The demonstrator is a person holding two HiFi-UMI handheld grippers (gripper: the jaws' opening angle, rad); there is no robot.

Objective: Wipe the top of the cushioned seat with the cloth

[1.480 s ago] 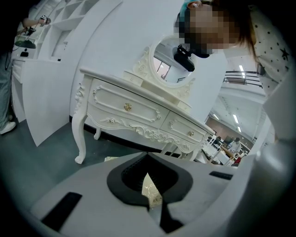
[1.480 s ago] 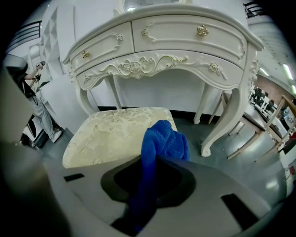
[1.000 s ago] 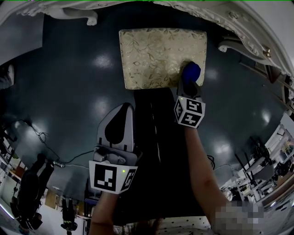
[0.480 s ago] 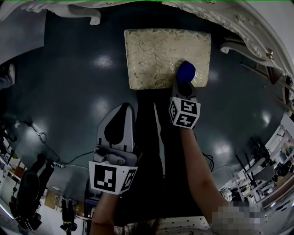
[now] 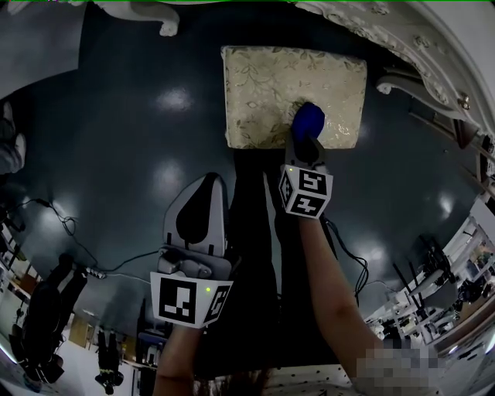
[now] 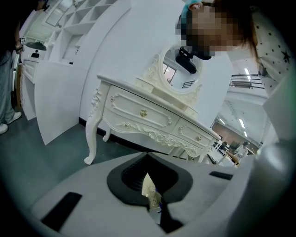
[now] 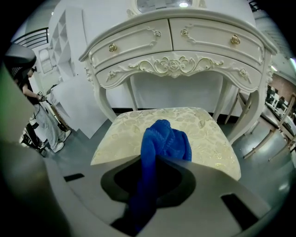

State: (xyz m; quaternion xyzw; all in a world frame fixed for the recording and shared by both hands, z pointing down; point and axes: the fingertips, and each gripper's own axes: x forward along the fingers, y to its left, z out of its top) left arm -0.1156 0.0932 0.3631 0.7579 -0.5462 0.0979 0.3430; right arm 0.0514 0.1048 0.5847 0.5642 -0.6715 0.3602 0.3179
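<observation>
The cushioned seat (image 5: 271, 85) is a cream stool top with a leaf pattern, at the top centre of the head view and filling the middle of the right gripper view (image 7: 129, 134). A bunched blue cloth (image 5: 308, 121) (image 7: 162, 143) rests on the seat's near right part. My right gripper (image 5: 306, 141) (image 7: 155, 159) is shut on the blue cloth, over the seat's front edge. My left gripper (image 5: 203, 199) (image 6: 149, 185) hangs lower left above the dark floor, away from the seat, jaws shut with nothing in them.
A white ornate dressing table (image 7: 180, 51) (image 6: 152, 120) stands just behind the seat; its curved legs (image 5: 166, 23) flank the stool. A white chair leg (image 5: 402, 77) lies to the seat's right. Dark glossy floor (image 5: 139, 139) surrounds the seat. Cables (image 5: 93, 271) and equipment lie lower left.
The right gripper with the blue cloth has slid left along the seat's near edge. The head view has shifted, so the seat shows further right. The left gripper has stayed put.
</observation>
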